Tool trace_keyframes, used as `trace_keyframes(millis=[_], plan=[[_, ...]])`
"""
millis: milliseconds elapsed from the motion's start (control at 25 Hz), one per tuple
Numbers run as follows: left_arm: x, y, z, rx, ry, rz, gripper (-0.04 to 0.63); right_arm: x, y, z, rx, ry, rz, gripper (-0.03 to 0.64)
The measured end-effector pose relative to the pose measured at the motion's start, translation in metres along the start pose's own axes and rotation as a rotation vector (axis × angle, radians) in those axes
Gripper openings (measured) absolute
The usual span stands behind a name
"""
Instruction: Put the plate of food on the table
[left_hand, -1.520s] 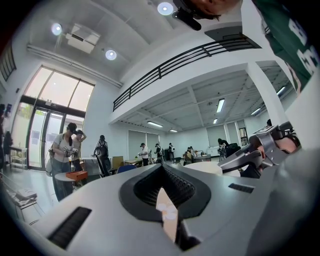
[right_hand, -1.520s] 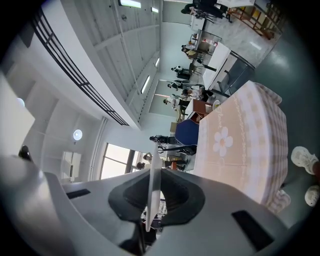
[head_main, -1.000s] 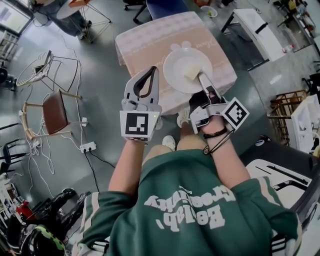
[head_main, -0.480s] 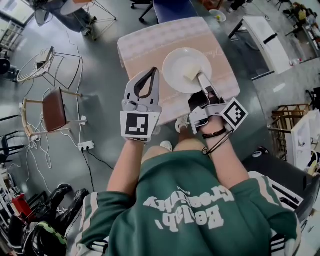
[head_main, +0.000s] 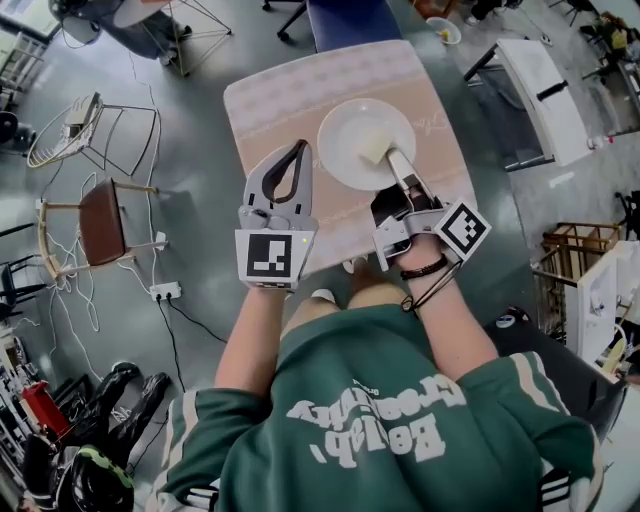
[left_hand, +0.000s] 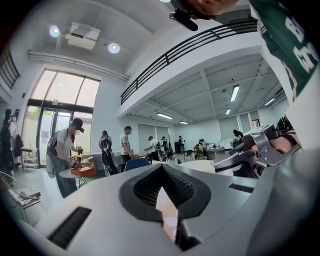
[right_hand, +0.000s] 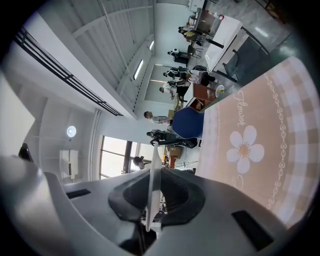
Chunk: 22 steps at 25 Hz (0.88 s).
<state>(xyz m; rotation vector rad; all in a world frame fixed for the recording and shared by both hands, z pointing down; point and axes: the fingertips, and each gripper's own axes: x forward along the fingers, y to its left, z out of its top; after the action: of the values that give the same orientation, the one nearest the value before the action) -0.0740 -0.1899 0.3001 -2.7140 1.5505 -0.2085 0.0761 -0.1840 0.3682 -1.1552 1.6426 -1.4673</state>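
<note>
1. Pinching the near rim of the white plate (head_main: 350, 135) with the right tongs (head_main: 394, 160), one pad on each face of the rim.
2. In the right gripper view, looking along the plate (right_hand: 150, 175) edge-on, a thin white line clamped in the right tongs (right_hand: 151, 207).
3. Carrying a pale piece of food (head_main: 373, 149) on the right half of the plate, just beyond the pinched rim.
4. Holding the plate over the far right part of the bench (head_main: 285, 95), above its pink checked cloth with a flower print (right_hand: 244, 145); cannot tell whether touching the cloth or just above it.
5. Keeping the left tongs (head_main: 298, 150) pressed together at the tips with nothing between them, over the near left part of the bench, beside the plate but apart from it.
6. In the left gripper view, seeing the left tongs (left_hand: 161, 167) closed at the tips.
7. Around the bench: a blue chair (head_main: 345, 20) at its far edge and a brown-seated chair (head_main: 100, 220) on the grey floor to the left.
</note>
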Motion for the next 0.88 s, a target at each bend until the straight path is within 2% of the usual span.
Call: trace_keyframes(millis=[280,600,880], plan=[[0.047,-0.001,-0.014,-0.021,0.026,0.016,0.008,0.028,-0.024,0.031,-0.003,0.036,-0.03,0.038],[0.079,0.014,-0.036,-0.061,0.065,0.035,0.008,0.066,-0.049,0.039,0.013,0.08,-0.077,0.04],[0.12,0.011,-0.058,-0.043,0.111,0.042,0.008,0.094,-0.084,0.059,0.046,0.111,-0.117,0.038]])
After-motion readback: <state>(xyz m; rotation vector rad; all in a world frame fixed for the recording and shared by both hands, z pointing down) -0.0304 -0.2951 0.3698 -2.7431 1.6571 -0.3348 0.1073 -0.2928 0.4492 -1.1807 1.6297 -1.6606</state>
